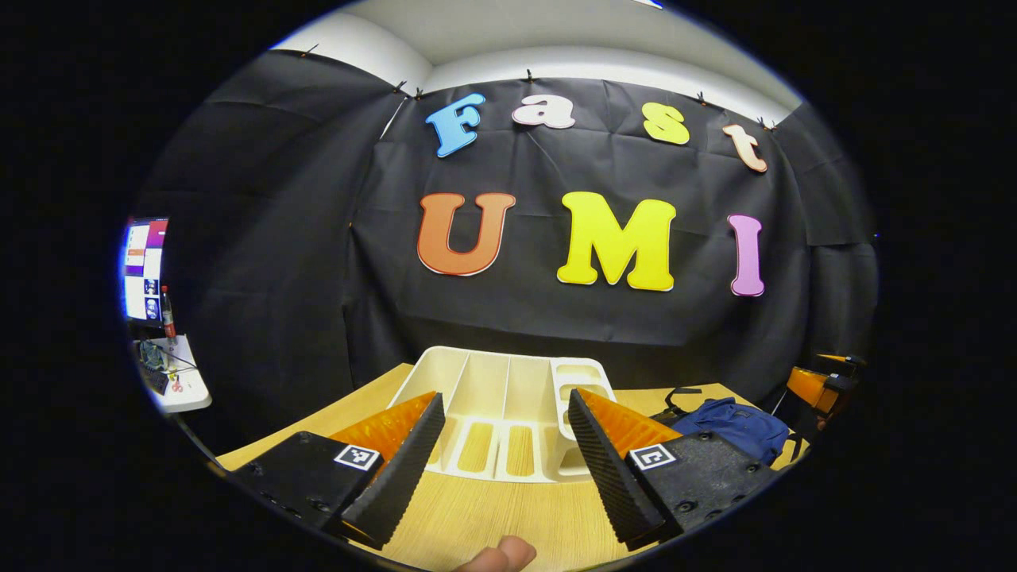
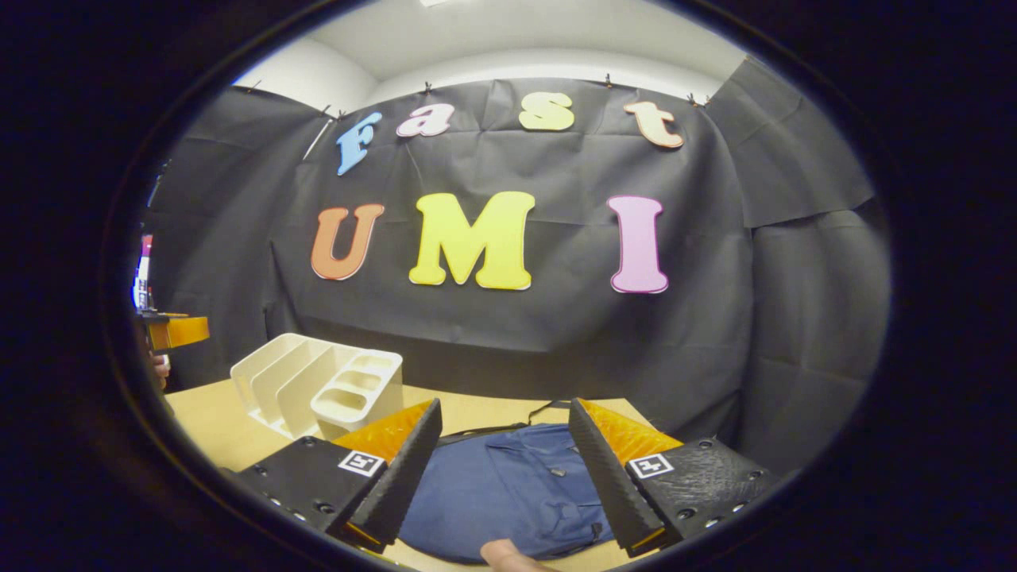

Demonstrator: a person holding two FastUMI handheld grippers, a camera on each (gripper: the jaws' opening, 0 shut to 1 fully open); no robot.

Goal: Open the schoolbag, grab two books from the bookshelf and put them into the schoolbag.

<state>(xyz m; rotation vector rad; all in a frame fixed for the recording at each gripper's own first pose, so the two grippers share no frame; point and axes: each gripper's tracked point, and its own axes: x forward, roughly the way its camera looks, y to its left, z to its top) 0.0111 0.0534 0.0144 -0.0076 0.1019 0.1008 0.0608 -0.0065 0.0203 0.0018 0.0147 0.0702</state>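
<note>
Fingertip (image 1: 500, 554) below gripper (image 1: 502, 469); bookshelf (image 1: 508, 413) beyond.

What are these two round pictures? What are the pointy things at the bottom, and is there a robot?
There is no robot. A person holds a grabbing tool in each hand, and each tool carries a small camera looking forward along its two fingers. The left gripper view shows the left gripper; the right gripper view shows the right gripper. Those pointy things are the tools' fingers. Both grippers are open and hold nothing.

On the wooden table stands a white bookshelf with upright dividers; I see no books in it. Next to it lies a blue schoolbag, flat and apparently closed. The right gripper hovers over the bag, and the left one points at the bookshelf. A fingertip peeks in at the bottom.
</note>
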